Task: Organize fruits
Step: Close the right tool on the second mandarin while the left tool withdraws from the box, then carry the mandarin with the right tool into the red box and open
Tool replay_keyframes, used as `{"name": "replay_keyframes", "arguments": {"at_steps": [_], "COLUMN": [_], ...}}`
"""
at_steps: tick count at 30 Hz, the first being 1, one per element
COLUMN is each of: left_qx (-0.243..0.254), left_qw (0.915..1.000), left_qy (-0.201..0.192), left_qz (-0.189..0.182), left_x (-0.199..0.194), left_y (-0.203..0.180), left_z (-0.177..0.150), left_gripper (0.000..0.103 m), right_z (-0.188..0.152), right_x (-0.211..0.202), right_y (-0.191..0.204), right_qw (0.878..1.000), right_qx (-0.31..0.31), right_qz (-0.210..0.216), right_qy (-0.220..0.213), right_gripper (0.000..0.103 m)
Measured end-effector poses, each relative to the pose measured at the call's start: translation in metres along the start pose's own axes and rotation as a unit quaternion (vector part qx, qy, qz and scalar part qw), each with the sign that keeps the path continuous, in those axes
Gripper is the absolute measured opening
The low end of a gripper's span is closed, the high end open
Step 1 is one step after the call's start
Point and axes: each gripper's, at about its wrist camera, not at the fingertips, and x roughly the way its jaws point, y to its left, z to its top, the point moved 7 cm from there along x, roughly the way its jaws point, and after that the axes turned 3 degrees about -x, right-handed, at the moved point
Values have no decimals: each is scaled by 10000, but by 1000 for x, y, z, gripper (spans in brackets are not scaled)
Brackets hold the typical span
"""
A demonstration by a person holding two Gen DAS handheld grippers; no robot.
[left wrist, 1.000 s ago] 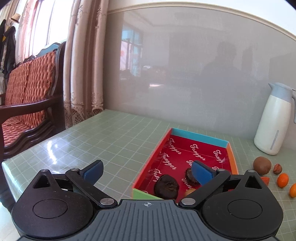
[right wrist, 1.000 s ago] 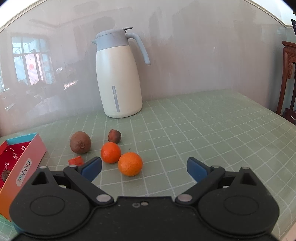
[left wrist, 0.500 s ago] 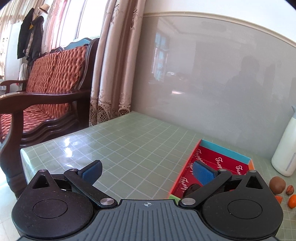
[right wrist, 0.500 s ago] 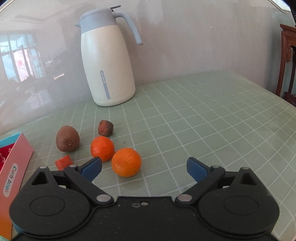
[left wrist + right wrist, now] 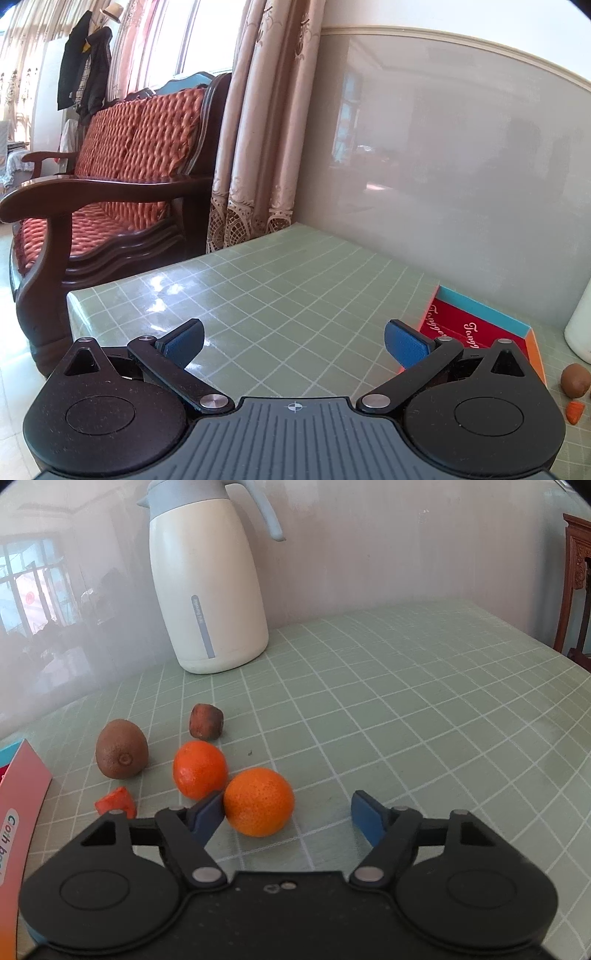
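- Right gripper (image 5: pixel 288 814) fingers closing around the near orange (image 5: pixel 258 802) on the worktop (image 5: pixel 406 701); only the left pad touches, so it may roll away
- Left gripper (image 5: pixel 293 341) fingers apart, empty, beside the red box (image 5: pixel 480 321)

Glossy grey wall (image 5: pixel 461 166), curtain (image 5: pixel 258 147) by sunlit window, red-cushioned wood bench (image 5: pixel 122 177).

Two bright orange mandarins (image 5: pixel 258 802) sit by a brown kiwi (image 5: pixel 122 748) on the pale green, white-gridded worktop (image 5: pixel 406 709). The jug (image 5: pixel 207 576) is cream with a grey-blue lid. The box (image 5: pixel 476 328) is red inside with white script.
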Motion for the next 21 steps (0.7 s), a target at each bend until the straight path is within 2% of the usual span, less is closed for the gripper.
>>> {"name": "replay_keyframes", "arguments": {"at_steps": [3, 4, 5, 8, 12, 16, 21], "left_qx": [-30, -38, -55, -86, -61, -42, -3], "left_qw": [10000, 10000, 10000, 9999, 9999, 9999, 9999], "left_qy": [19, 28, 35, 53, 18, 19, 9], "left_qz": [37, 51, 56, 66, 102, 131, 156], "left_x": [1, 0, 0, 1, 0, -1, -2], "left_y": [2, 3, 3, 5, 5, 6, 4], "left_z": [0, -1, -1, -1, -1, -1, -1], "left_gripper": [103, 103, 103, 103, 103, 103, 103], "right_z": [-1, -1, -2, -3, -3, 0, 0], "right_x": [-1, -2, -2, -4, -7, -19, -37], "right_y": [6, 9, 12, 17, 24, 35, 71], "right_qw": [9999, 9998, 9997, 9992, 9987, 9968, 9875], "right_qx": [-104, -154, -212, -399, -467, -655, -911], "right_qz": [56, 89, 115, 43, 209, 375, 1190], "right_qy": [-20, -25, -22, -46, -51, -275, -498], "right_gripper": [51, 43, 39, 39, 38, 38, 38]}}
